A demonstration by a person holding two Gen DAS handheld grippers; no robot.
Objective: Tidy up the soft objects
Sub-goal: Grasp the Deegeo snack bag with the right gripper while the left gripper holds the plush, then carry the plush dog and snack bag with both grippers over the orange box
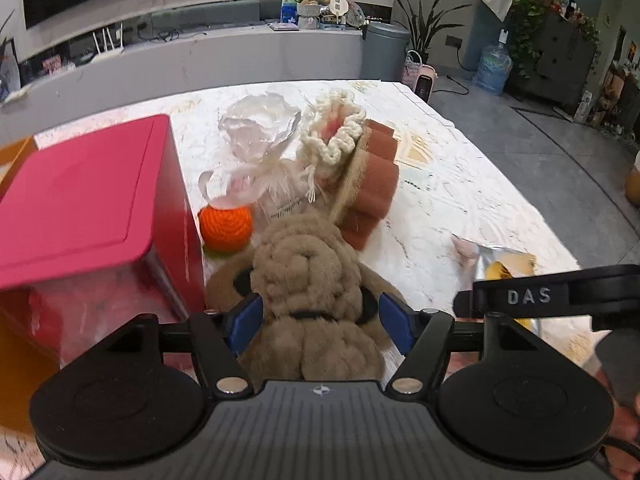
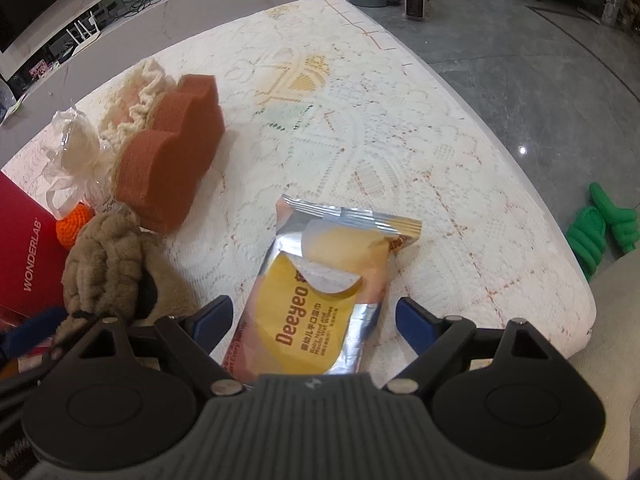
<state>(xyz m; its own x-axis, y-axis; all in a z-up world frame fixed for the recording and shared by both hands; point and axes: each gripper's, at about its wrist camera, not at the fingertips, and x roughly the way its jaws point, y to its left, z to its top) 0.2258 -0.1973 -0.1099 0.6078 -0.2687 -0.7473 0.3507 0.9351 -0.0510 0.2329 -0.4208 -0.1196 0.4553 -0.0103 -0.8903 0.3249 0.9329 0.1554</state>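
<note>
A white lace cloth covers the surface [image 2: 360,152], with grey floor beyond its far edge. On it, at 6 o'clock in the left wrist view, lies a tan plush toy [image 1: 308,276], its braided body between the blue pads of the left gripper [image 1: 318,318]; the jaws stand wide and whether the pads press the fur I cannot tell. At 11 o'clock from the toy sits an orange crochet ball [image 1: 226,228], touching a clear plastic bag [image 1: 256,136]. At 12 o'clock lie a cream knitted pouch [image 1: 332,136] and a brown sponge [image 1: 372,188], side by side. A red box [image 1: 88,208] stands at 9 o'clock, just beside the toy. In the right wrist view, a wet wipes pack [image 2: 320,292] lies flat on the cloth between the pads of the right gripper [image 2: 314,322], which is released, pads apart from the pack. A green plush [image 2: 600,232] lies on the floor at 3 o'clock.
</note>
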